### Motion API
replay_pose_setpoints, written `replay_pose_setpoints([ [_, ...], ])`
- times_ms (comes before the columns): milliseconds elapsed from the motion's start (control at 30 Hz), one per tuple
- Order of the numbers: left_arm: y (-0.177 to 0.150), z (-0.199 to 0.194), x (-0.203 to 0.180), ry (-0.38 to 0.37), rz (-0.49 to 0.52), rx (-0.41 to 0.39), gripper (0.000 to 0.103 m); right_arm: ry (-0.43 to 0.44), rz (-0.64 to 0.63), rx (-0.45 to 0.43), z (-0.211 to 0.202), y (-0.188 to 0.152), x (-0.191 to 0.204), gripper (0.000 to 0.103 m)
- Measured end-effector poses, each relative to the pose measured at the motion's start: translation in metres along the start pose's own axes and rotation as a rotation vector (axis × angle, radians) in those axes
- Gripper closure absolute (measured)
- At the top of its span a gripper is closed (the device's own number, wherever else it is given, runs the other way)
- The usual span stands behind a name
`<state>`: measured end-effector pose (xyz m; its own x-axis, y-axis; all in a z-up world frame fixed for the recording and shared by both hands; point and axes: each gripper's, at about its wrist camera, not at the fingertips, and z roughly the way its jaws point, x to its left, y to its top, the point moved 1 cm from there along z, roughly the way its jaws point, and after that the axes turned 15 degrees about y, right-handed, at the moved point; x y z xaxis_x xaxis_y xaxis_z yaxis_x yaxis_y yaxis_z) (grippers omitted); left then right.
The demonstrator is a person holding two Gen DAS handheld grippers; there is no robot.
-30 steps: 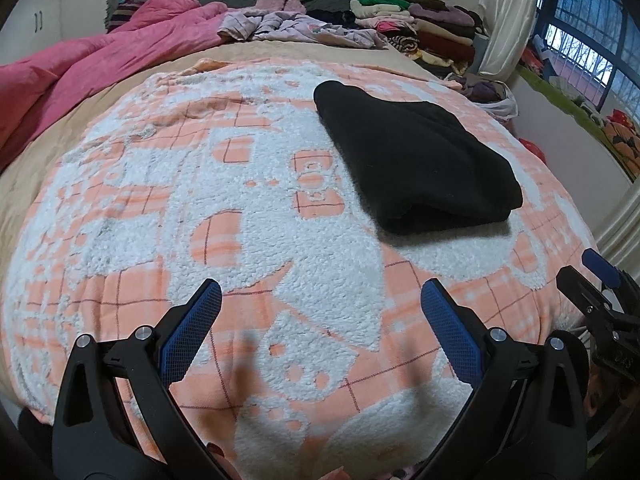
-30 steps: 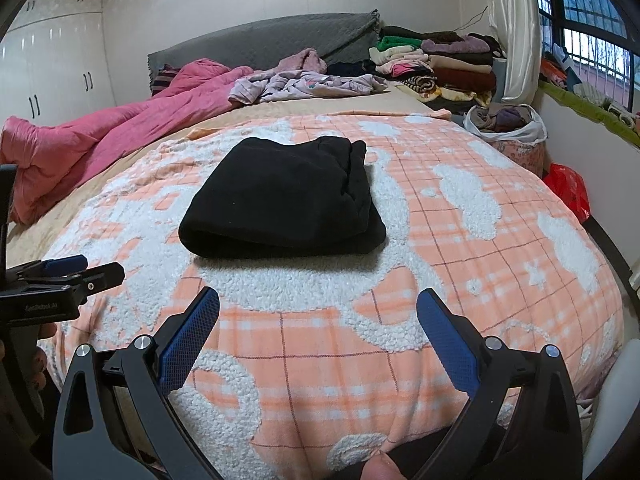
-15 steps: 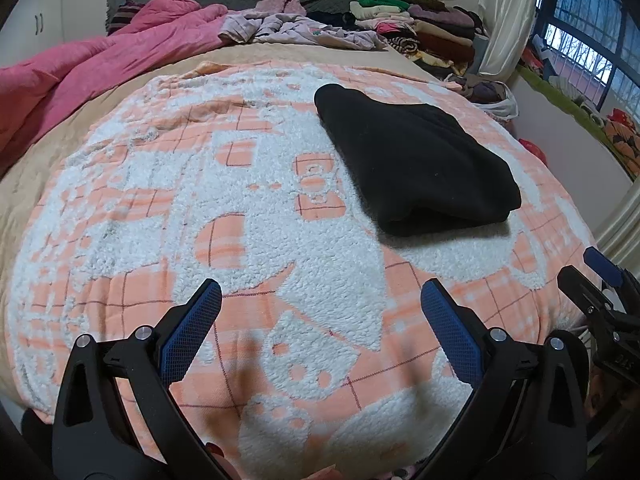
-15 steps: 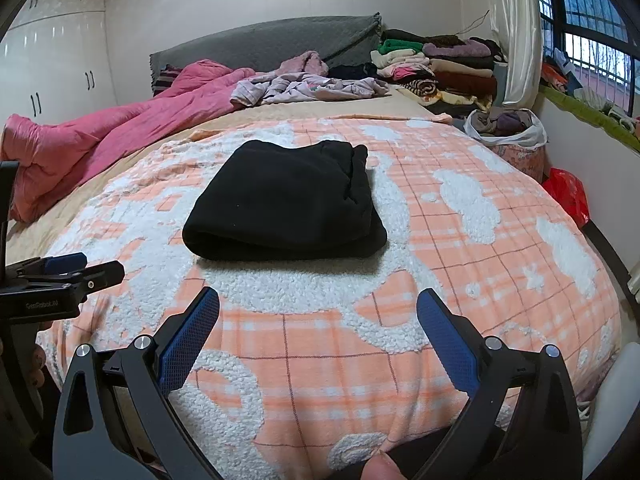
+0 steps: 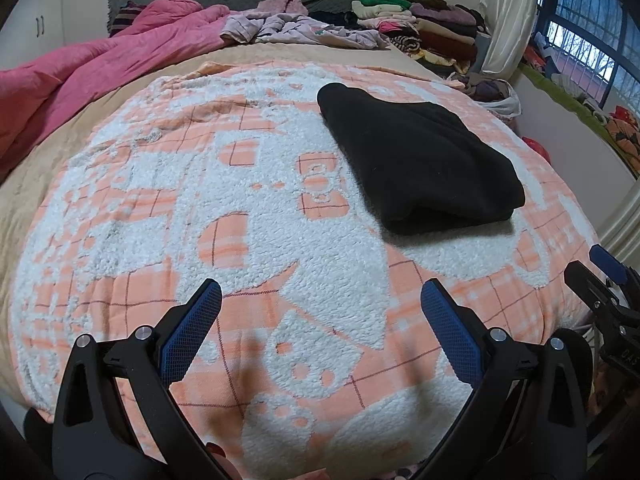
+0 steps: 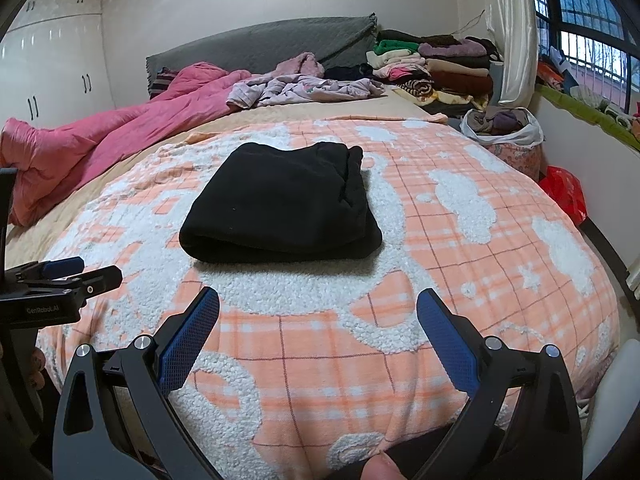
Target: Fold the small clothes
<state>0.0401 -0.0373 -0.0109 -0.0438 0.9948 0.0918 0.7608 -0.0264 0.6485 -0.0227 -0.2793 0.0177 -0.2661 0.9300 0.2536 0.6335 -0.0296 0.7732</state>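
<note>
- The black garment (image 5: 416, 160) (image 6: 280, 204) lies folded into a thick rectangle on the orange-and-white blanket (image 5: 240, 216) (image 6: 440, 280) that covers the bed.
- In the left view the garment sits at about 1 o'clock from the left tool (image 5: 320, 304); in the right view it is at 12 o'clock from the right tool (image 6: 318, 308), its rounded fold edge facing that tool.
- Both tools hang over the near edge of the bed with jaws wide apart, holding nothing and well clear of the garment.
- Bare blanket surrounds the garment on every side, with the widest stretch toward 9 o'clock in the left view.
- Far edge: a pink quilt (image 5: 100, 64) (image 6: 120, 132) at 10 o'clock, loose pale clothes (image 6: 304, 88) at 12, stacked folded clothes (image 6: 436, 68) at 1.
- A bag of clothes (image 6: 504, 128) stands beside the bed's right edge.
</note>
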Motion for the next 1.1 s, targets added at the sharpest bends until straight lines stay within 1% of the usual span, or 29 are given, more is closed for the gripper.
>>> replay_pose_setpoints([
  [500,0.001,0.002,0.0,-0.003,0.003,-0.001,0.01,-0.007,0.001,-0.003,0.001,0.001,-0.001,0.005],
  [633,0.0,0.002,-0.001,0.006,0.013,0.003,0.01,-0.013,0.007,-0.004,0.0,0.001,-0.003,0.005],
  [833,-0.001,0.0,0.001,-0.016,0.021,-0.001,0.01,-0.036,0.027,-0.008,-0.002,0.0,-0.009,0.005],
  [933,-0.002,0.002,0.009,-0.042,0.002,0.013,0.01,-0.089,0.058,-0.018,-0.007,-0.002,-0.022,0.005],
  [967,-0.002,0.004,0.013,-0.034,-0.009,0.021,0.01,-0.122,0.08,-0.027,-0.012,-0.003,-0.032,0.005],
  [1100,0.0,0.017,0.038,0.052,-0.051,0.049,0.01,-0.241,0.186,-0.065,-0.037,-0.011,-0.076,0.005],
])
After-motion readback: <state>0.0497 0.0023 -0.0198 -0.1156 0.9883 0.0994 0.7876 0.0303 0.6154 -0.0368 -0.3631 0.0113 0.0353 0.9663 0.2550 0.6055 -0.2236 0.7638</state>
